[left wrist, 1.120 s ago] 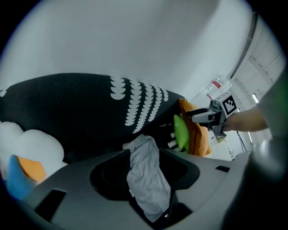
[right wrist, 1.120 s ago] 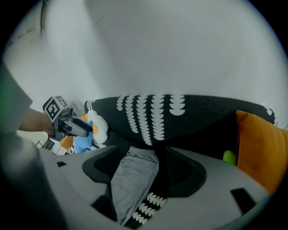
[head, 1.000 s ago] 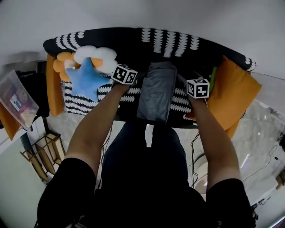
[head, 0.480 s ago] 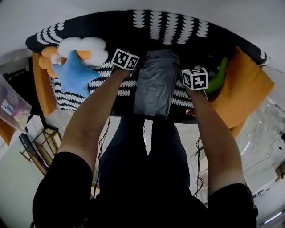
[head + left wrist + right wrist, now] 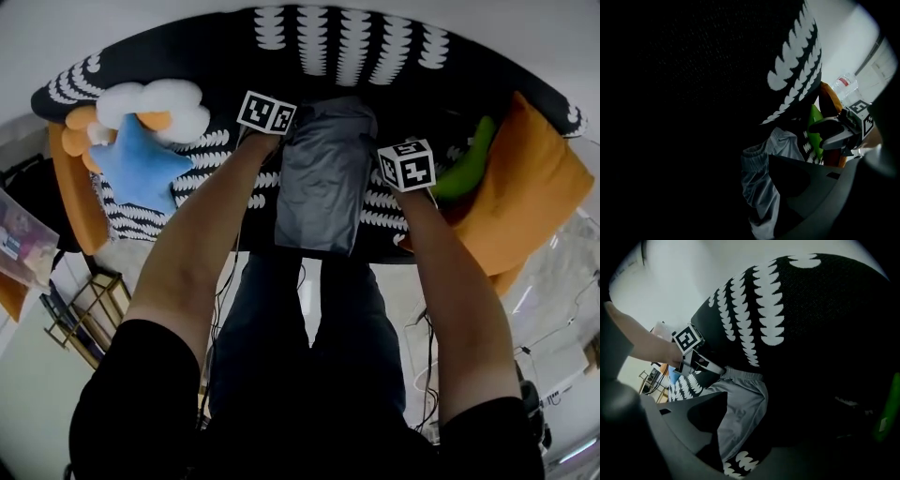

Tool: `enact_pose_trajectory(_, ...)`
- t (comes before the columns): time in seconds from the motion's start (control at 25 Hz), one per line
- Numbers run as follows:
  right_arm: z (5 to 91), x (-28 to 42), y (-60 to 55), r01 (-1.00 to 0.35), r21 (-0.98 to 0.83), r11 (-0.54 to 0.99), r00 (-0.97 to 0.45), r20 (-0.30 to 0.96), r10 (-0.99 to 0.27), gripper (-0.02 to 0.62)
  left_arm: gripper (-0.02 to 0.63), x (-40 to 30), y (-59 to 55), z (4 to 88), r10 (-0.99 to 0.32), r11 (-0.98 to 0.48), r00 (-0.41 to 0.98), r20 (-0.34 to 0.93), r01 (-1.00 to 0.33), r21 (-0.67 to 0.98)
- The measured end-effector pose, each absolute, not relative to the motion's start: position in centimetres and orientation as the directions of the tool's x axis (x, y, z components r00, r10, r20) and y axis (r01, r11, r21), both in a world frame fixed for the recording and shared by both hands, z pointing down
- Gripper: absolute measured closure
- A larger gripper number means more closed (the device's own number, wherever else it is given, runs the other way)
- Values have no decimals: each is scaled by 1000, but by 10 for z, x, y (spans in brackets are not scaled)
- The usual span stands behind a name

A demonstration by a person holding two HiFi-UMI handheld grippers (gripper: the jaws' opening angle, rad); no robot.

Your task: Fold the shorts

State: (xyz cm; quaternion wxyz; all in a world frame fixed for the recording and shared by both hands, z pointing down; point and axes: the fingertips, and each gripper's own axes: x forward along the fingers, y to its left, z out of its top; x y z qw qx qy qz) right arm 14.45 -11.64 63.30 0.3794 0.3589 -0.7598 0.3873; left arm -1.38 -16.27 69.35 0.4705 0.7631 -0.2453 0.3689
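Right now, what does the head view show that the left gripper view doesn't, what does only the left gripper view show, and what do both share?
Only the head view: the blue star plush, the white cloud plush and the person's legs. Only the left gripper view: what looks like a clear bottle. Both: the grey shorts, the green item, the right tool, seen in the left gripper view with its jaws apart, and the patterned cover.
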Motion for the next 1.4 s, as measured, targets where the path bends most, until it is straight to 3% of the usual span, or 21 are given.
enact_pose_trajectory(0.2, 646, 145, -113, -831, -339, 440, -474, 847, -241, 302, 353, 3, -164, 713, 8, -414, 621, 784, -711, 568)
enact_pose_trajectory(0.4, 657, 147, -114, -823, -355, 443, -488, 840, -235, 301, 512, 3, -170, 704, -29, -491, 627, 778, -687, 536)
enact_pose_trajectory(0.6, 658, 141, -133, -807, -392, 442, -528, 815, -240, 279, 525, 15, -166, 664, -20, -727, 680, 733, -513, 457)
enact_pose_trajectory(0.8, 659, 130, -150, -756, -438, 486, -581, 790, -193, 235, 526, 24, -155, 629, 52, -846, 739, 672, -325, 423)
enact_pose_trajectory(1.04, 656, 110, -146, -595, -402, 696, -602, 797, -54, 188, 528, 30, -126, 604, 173, -923, 722, 670, -118, 366)
enact_pose_trajectory(1.4, 651, 67, -109, -260, -336, 905, -552, 821, 146, 176, 528, 30, -80, 582, 308, -945, 641, 703, 124, 302)
